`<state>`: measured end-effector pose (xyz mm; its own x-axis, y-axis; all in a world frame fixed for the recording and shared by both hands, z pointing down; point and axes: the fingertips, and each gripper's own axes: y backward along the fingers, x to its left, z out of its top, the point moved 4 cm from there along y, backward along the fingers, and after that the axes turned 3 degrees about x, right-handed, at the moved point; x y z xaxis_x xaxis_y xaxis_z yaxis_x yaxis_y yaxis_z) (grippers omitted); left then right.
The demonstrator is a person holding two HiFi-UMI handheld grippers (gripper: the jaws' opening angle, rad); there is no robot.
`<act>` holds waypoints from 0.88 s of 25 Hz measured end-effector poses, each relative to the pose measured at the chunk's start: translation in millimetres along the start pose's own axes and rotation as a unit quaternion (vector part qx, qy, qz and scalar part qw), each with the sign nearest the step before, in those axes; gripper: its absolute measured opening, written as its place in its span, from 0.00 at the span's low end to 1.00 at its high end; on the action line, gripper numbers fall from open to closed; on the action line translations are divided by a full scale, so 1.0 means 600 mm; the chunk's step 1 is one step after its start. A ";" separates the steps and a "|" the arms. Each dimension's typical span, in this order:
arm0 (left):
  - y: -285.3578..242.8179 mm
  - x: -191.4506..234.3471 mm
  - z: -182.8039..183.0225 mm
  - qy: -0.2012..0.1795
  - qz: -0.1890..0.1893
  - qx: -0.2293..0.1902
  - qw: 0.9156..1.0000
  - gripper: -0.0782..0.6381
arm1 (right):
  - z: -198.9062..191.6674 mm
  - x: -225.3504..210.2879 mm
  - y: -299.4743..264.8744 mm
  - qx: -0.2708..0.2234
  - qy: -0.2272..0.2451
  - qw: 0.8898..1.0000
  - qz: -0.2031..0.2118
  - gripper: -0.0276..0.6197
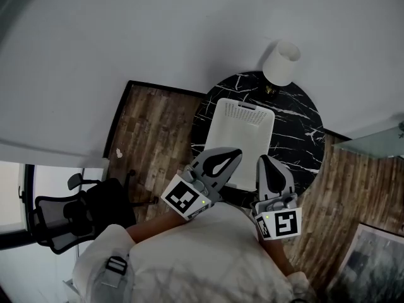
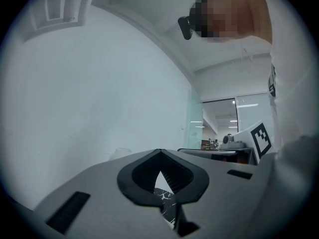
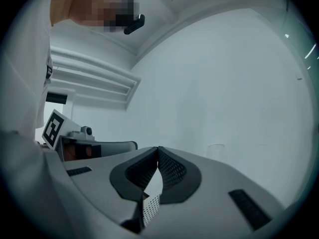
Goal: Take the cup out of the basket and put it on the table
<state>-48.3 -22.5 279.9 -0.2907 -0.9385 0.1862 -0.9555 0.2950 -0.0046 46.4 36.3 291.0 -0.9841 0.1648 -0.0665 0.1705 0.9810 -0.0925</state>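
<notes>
While I watched through the head view, the left gripper (image 1: 235,154) and the right gripper (image 1: 265,161) hung side by side over the near rim of the white basket (image 1: 243,128), which stood on the round black marble table (image 1: 303,137). Each gripper's own view showed its jaws together at the tips with nothing between them — marble behind the left pair, perforated basket wall behind the right. I could not make out the cup in any view; the basket's inside looked plain white. A white lamp (image 1: 281,62) stood at the table's far edge, just beyond the basket.
</notes>
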 end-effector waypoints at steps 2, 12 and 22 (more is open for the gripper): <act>-0.004 0.001 -0.003 0.000 0.002 0.003 1.000 0.12 | -0.002 -0.004 -0.002 0.005 -0.002 1.000 0.002 0.05; 0.008 0.018 -0.056 0.018 0.028 0.031 0.999 0.12 | -0.059 0.000 -0.017 0.055 -0.015 0.998 0.030 0.05; 0.017 0.028 -0.103 0.027 0.026 0.071 0.997 0.12 | -0.093 0.012 -0.036 0.092 0.007 0.994 0.051 0.05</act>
<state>-60.0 -23.9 343.5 -0.3397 -0.9107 0.2352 -0.9382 0.3104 -0.1531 33.0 21.7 347.8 -0.9618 0.2644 -0.0713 0.2738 0.9244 -0.2655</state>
